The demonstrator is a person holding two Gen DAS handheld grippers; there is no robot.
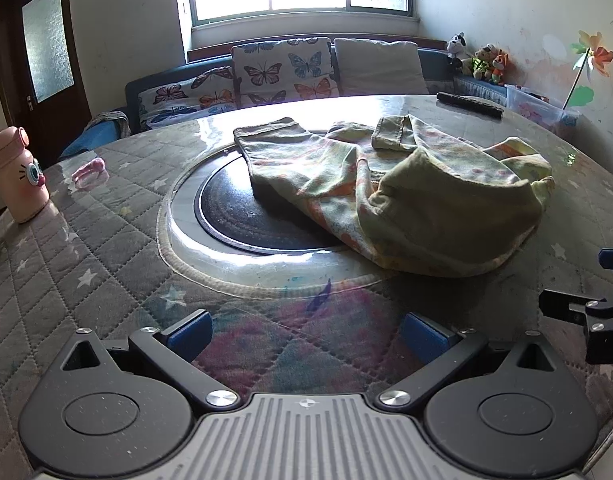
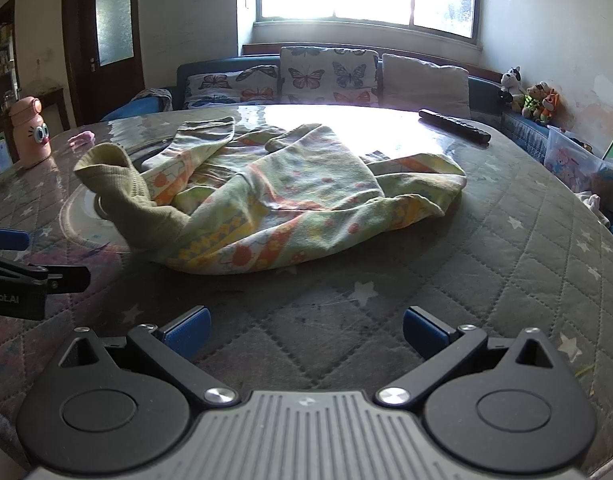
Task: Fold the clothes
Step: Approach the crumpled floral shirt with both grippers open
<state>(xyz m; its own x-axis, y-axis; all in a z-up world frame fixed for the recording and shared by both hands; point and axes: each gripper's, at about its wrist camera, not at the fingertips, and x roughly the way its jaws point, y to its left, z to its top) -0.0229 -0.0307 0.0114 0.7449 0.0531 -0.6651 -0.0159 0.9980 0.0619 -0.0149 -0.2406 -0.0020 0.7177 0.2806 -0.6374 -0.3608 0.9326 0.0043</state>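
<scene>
A small garment (image 1: 390, 184) of pale green cloth with orange and yellow prints lies crumpled on the round table, partly over a dark round hotplate (image 1: 242, 220). In the right wrist view the same garment (image 2: 290, 204) is spread ahead, with a plain green ribbed cuff (image 2: 118, 184) at its left. My left gripper (image 1: 306, 338) is open, low over the table, short of the garment's near edge. My right gripper (image 2: 304, 330) is open too, with nothing between its blue pads. Each gripper shows at the edge of the other's view.
A pink bottle (image 1: 16, 176) stands at the table's left edge and a small pink object (image 1: 89, 172) lies near it. A black remote (image 2: 454, 125) rests at the far right. The table (image 2: 506, 264) has a quilted star cover under glass. A sofa (image 1: 266, 76) with cushions stands behind.
</scene>
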